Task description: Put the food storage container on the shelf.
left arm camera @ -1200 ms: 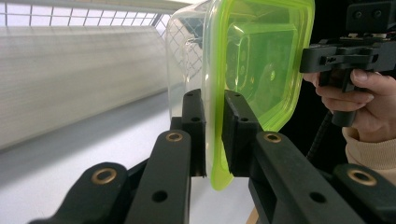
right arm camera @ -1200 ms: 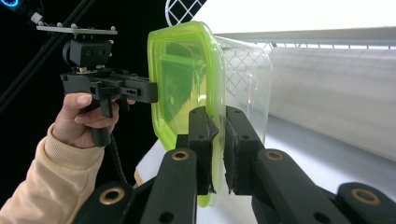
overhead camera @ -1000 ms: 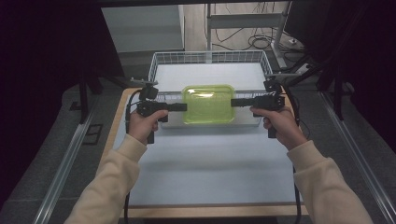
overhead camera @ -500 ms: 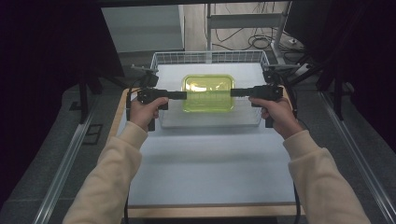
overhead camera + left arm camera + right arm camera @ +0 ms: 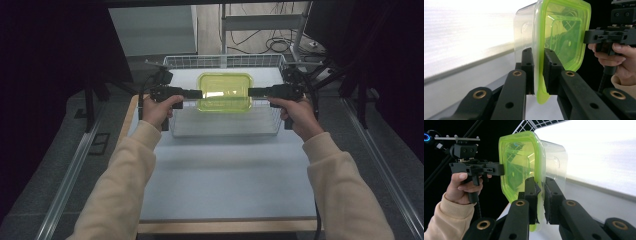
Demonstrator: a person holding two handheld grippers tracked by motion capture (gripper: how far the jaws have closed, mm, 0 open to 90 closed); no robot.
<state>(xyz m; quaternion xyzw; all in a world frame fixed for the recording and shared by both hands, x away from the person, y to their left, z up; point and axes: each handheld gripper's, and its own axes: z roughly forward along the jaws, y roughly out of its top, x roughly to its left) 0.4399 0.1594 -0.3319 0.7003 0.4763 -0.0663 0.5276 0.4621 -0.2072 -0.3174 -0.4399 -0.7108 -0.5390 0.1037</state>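
A clear box with a green lid point(image 5: 224, 91) hangs in the air over a wire basket point(image 5: 225, 125) at the far end of the table point(image 5: 225, 185). The left claw point(image 5: 196, 93) pinches the lid's rim on one side. The right claw point(image 5: 254, 92) pinches the rim on the other side. The box sits level between them, with the lid facing up.

Wire basket on a pale desk

The white wire basket point(image 5: 225, 127) sits at twelve o'clock on the desk point(image 5: 225, 185); cables point(image 5: 277, 46) lie on the floor beyond, toward one o'clock, beside a metal frame leg point(image 5: 224, 30).
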